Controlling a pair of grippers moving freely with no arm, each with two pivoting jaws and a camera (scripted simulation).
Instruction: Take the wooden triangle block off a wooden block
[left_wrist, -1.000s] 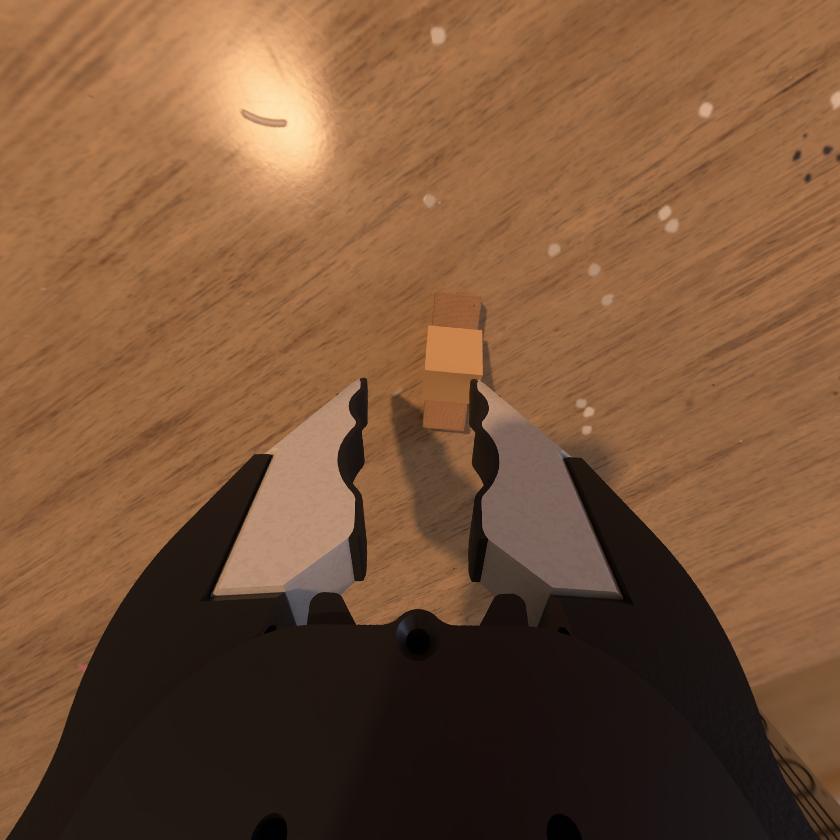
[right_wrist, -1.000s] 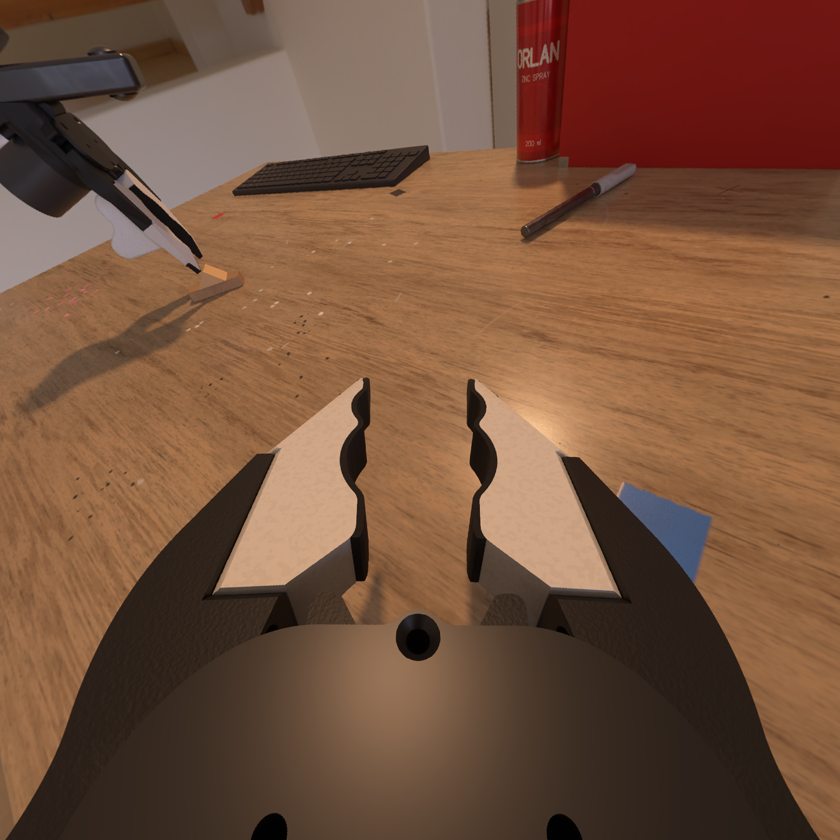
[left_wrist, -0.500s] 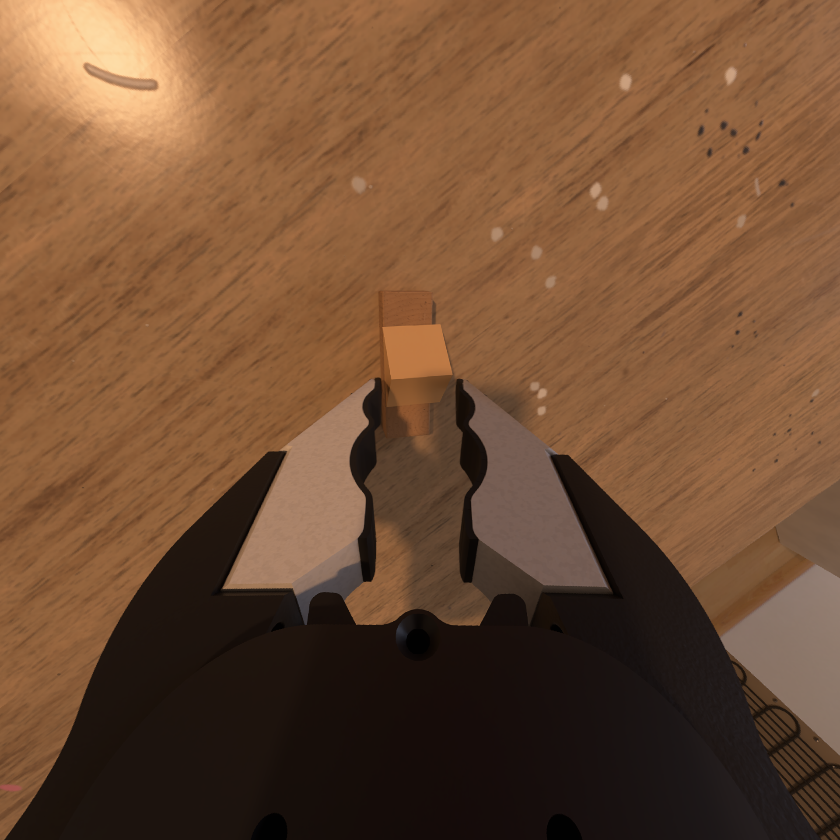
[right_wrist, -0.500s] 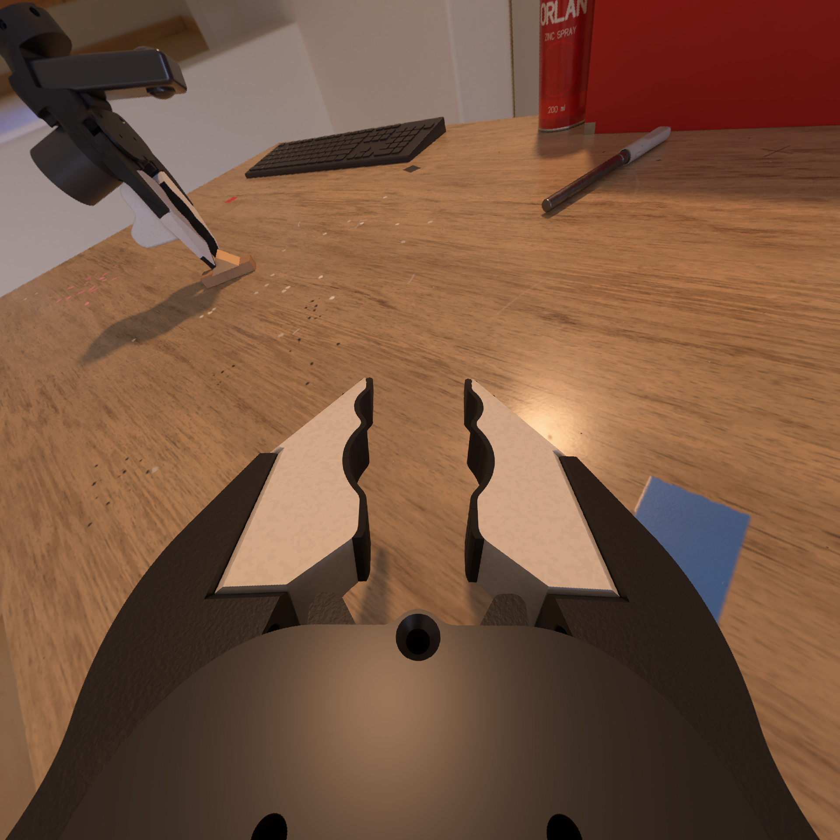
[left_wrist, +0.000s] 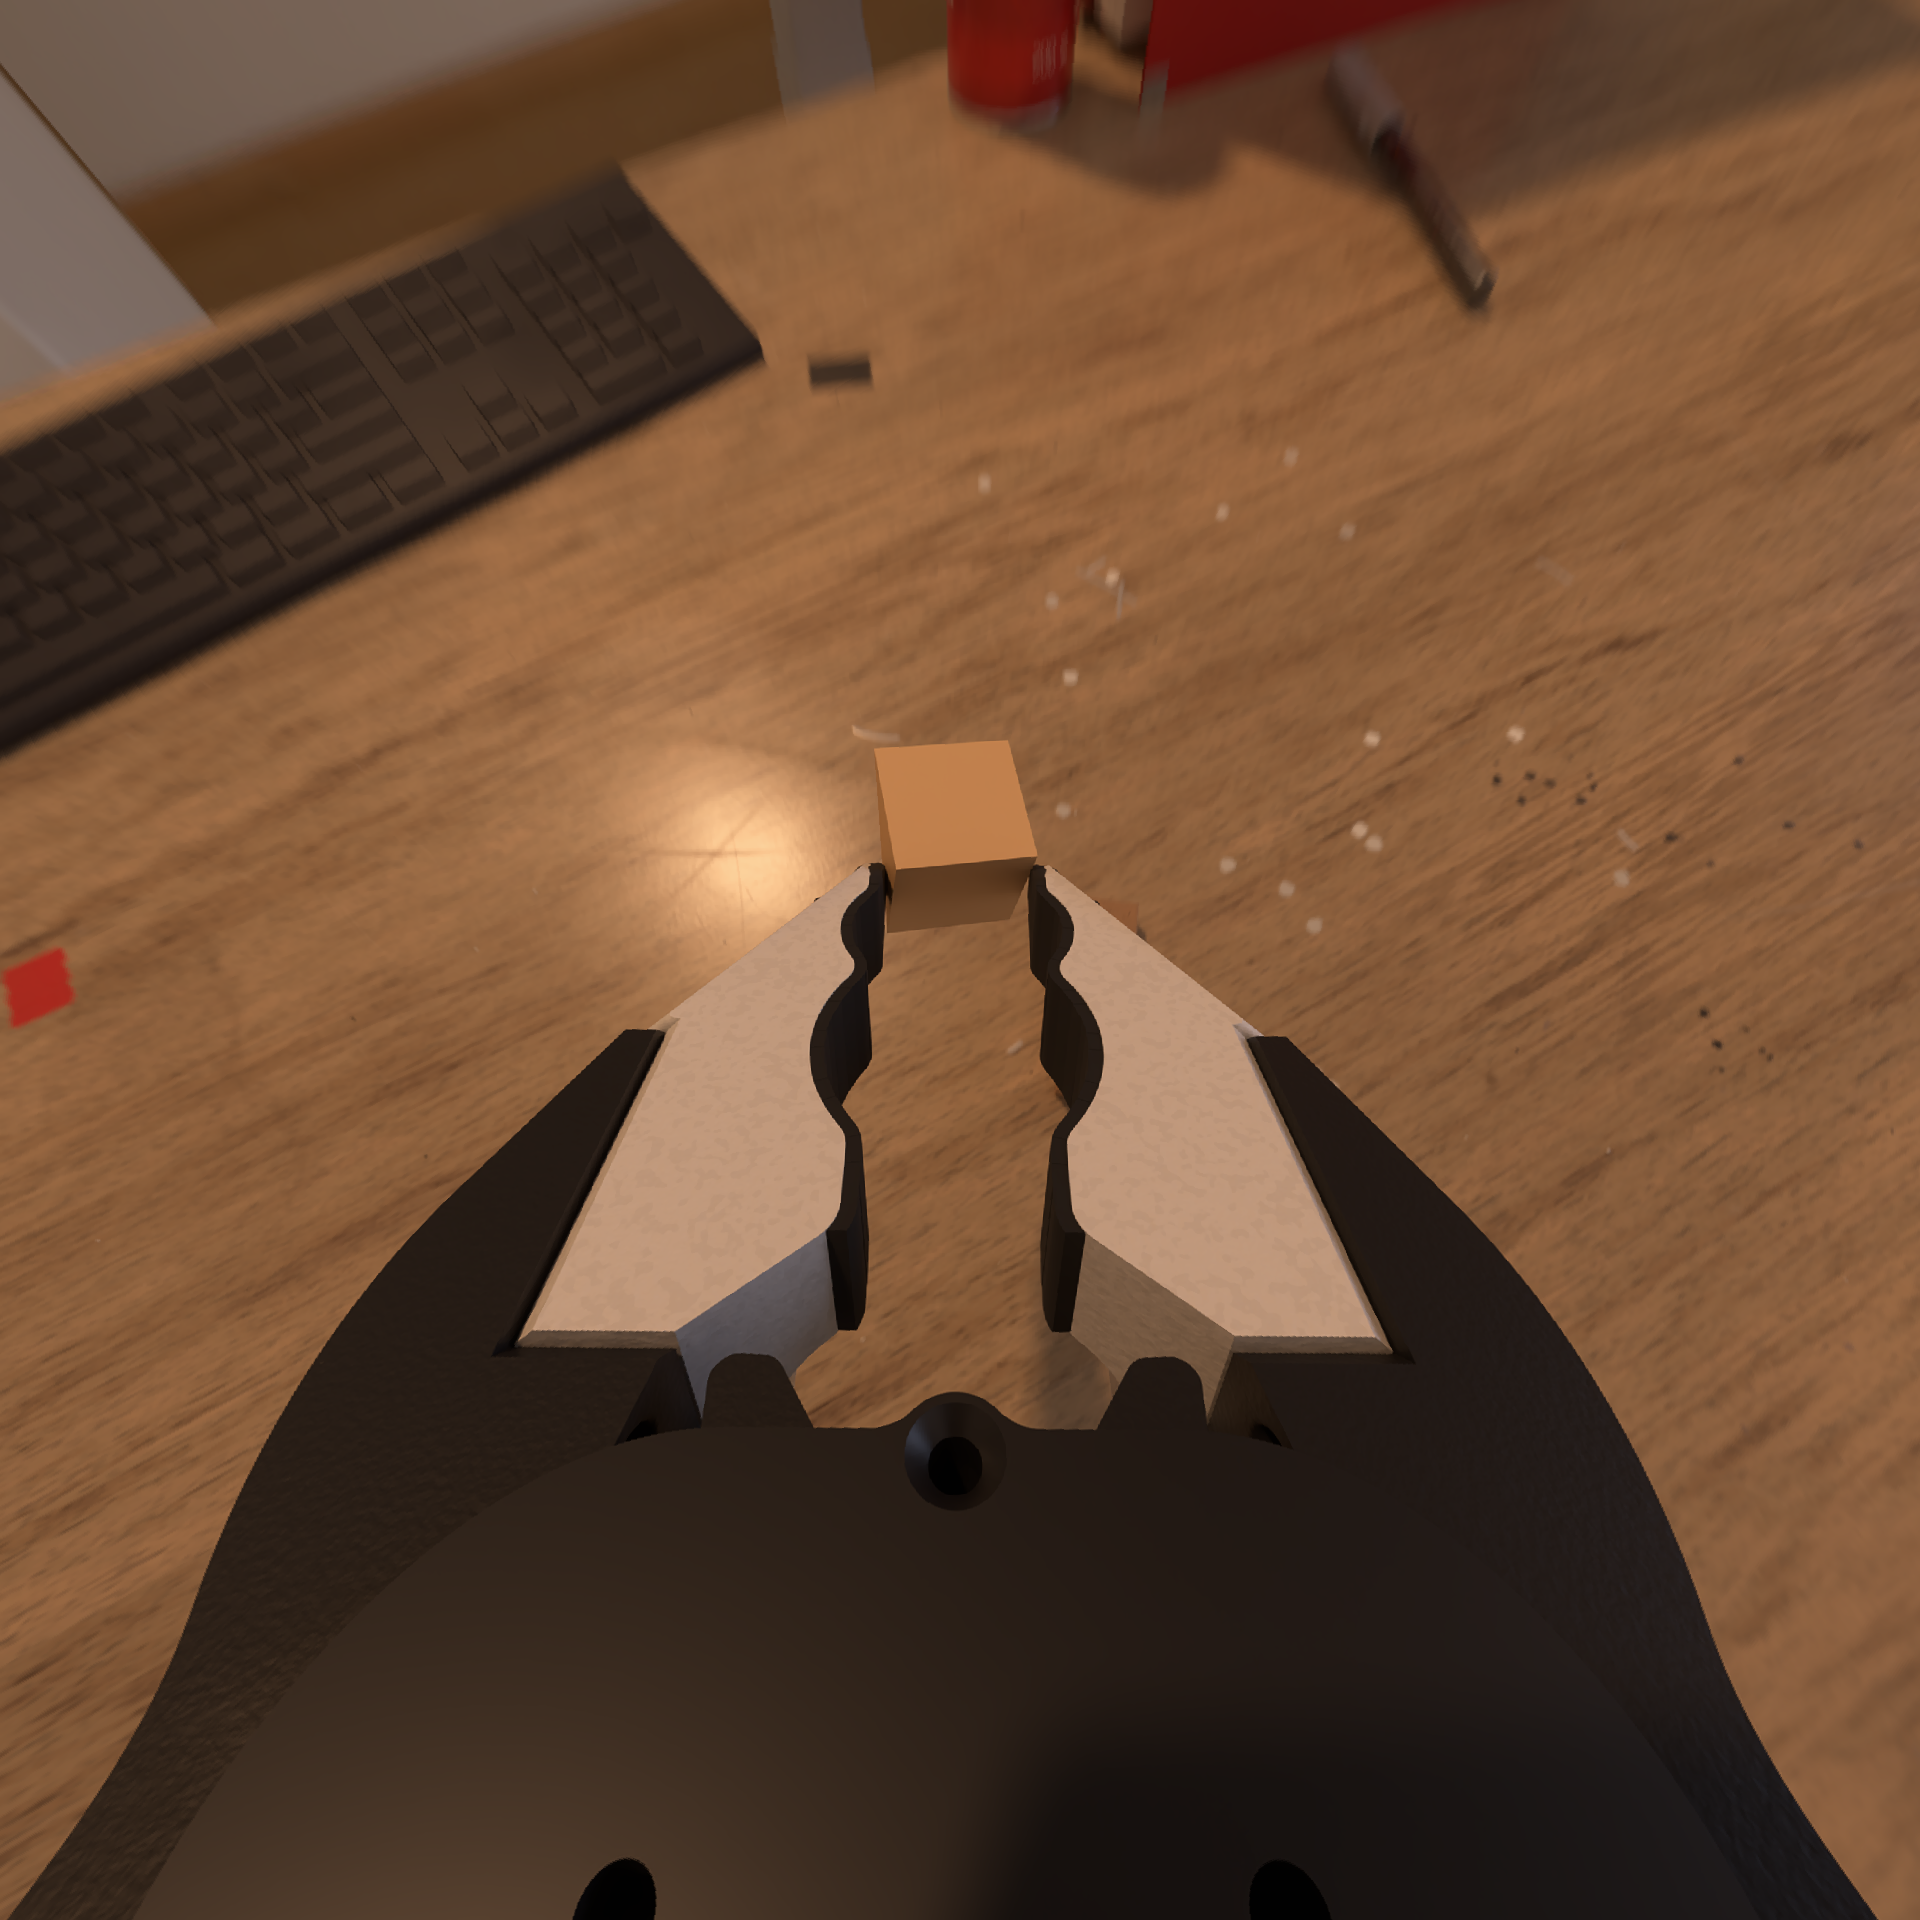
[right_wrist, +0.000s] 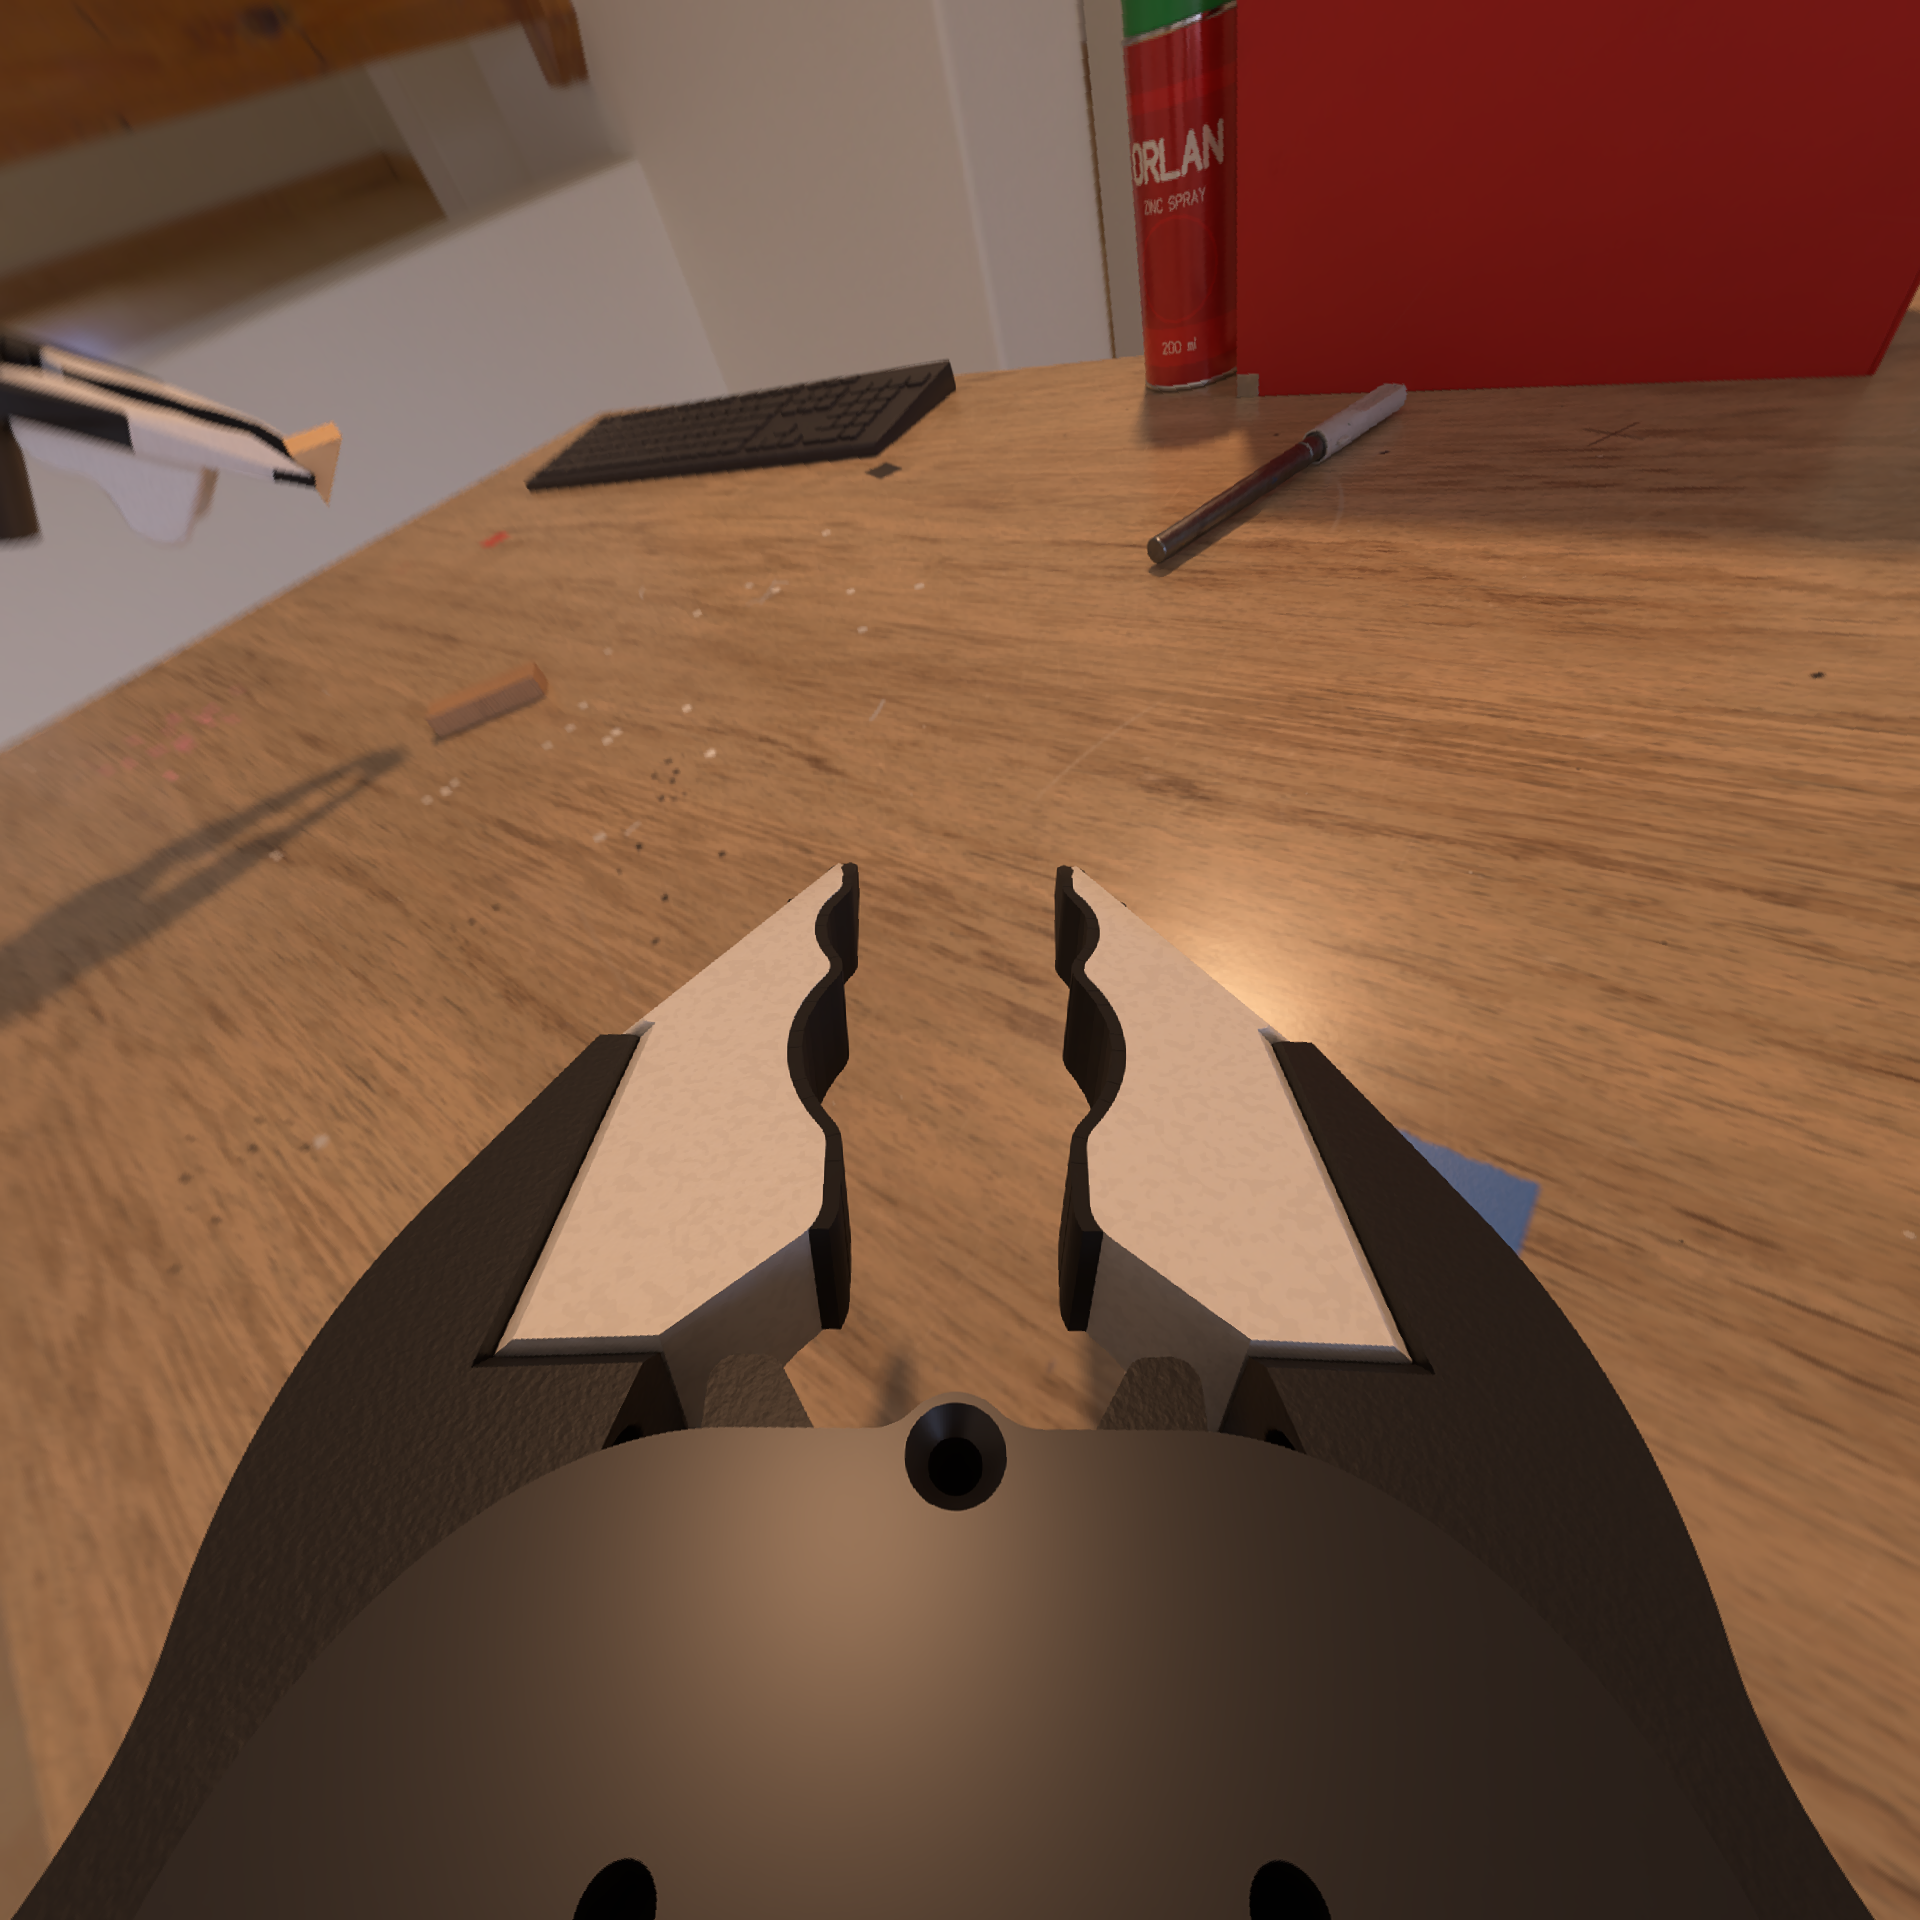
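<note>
Hovering over speckled wooden desk (right_wrist: 1351, 831): left tool (left_wrist: 956, 883) pinching triangle block (left_wrist: 954, 821), right tool (right_wrist: 956, 883) seemingly half-spread, empty.

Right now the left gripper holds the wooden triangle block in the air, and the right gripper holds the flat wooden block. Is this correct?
Not quite. The left gripper does hold the wooden triangle block in the air, but the right gripper is open and holds nothing. The right wrist view shows the flat wooden block lying alone on the table, far from the right gripper.
</note>
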